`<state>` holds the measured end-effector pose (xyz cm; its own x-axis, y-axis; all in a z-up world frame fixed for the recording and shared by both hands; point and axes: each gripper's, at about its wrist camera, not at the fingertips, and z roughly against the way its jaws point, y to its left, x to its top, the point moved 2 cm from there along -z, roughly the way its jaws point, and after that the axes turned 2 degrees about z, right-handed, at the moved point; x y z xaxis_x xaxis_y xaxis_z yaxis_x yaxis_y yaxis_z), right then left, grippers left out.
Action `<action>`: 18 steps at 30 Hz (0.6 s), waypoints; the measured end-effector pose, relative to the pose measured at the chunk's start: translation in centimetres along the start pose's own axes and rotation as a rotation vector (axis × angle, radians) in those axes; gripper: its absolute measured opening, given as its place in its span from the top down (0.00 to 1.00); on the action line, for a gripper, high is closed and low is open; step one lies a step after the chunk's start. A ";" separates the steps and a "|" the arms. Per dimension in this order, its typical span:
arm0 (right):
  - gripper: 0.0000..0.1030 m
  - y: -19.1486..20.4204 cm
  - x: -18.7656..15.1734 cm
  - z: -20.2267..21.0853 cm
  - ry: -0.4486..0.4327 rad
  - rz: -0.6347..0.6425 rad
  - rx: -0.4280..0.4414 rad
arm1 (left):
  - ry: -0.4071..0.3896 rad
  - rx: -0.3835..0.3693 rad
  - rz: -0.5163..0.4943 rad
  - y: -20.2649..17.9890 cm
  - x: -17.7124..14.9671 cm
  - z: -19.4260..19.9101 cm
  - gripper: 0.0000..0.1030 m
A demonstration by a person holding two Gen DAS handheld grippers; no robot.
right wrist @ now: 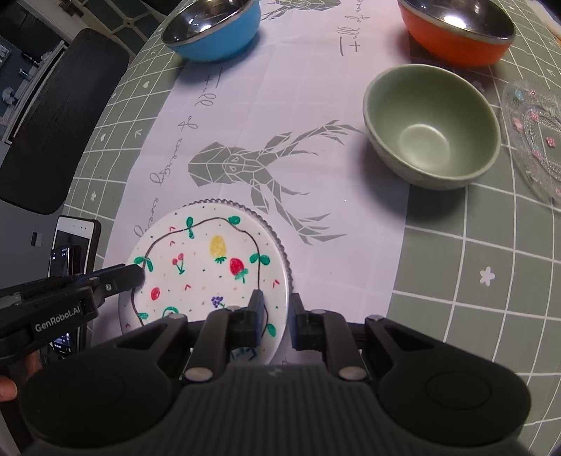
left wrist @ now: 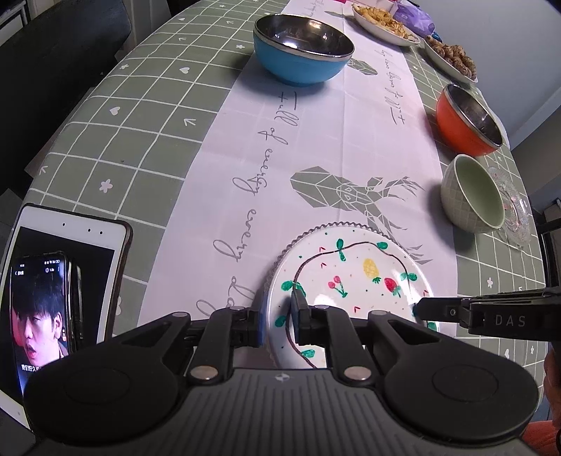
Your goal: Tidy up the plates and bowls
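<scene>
A white plate [left wrist: 350, 277] painted with fruit and a ribbed grey edge lies low over the table runner, near the front. My left gripper [left wrist: 278, 321] is shut on its left rim, one pad above and one below. My right gripper [right wrist: 277, 315] is shut on the same plate [right wrist: 210, 259] at its right rim. Each gripper also shows in the other view: the right gripper [left wrist: 426, 312] and the left gripper [right wrist: 135, 275]. Whether the plate rests on the cloth or hangs just above it, I cannot tell. A green bowl [right wrist: 431, 129], an orange bowl [right wrist: 455, 35] and a blue bowl [right wrist: 214, 31] stand upright and empty beyond it.
A clear glass plate [right wrist: 536, 140] lies right of the green bowl. Two plates of food [left wrist: 385, 21] sit at the far end. A tablet with a phone [left wrist: 70, 273] leaning on it stands at the left table edge, and a dark chair [right wrist: 59, 119] stands beside the table.
</scene>
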<state>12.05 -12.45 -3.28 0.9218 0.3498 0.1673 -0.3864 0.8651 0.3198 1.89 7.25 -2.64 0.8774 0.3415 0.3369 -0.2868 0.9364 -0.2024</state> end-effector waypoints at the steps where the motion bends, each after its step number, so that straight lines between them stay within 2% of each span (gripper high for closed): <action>1: 0.88 0.0 0.1 0.0 0.002 0.002 -0.003 | 0.001 0.003 -0.002 0.0 0.0 0.0 0.84; 10: 0.88 1.1 0.0 -0.1 -0.008 0.050 -0.049 | -0.002 0.041 -0.035 -0.3 0.0 -0.8 0.85; 18: 0.88 1.0 0.2 -0.1 -0.013 0.051 -0.047 | -0.008 0.041 -0.029 -0.1 0.3 -0.9 0.85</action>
<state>11.81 -11.51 -3.00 0.9001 0.3897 0.1946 -0.4309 0.8621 0.2667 2.50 7.18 -3.36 0.8823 0.3151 0.3497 -0.2773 0.9482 -0.1548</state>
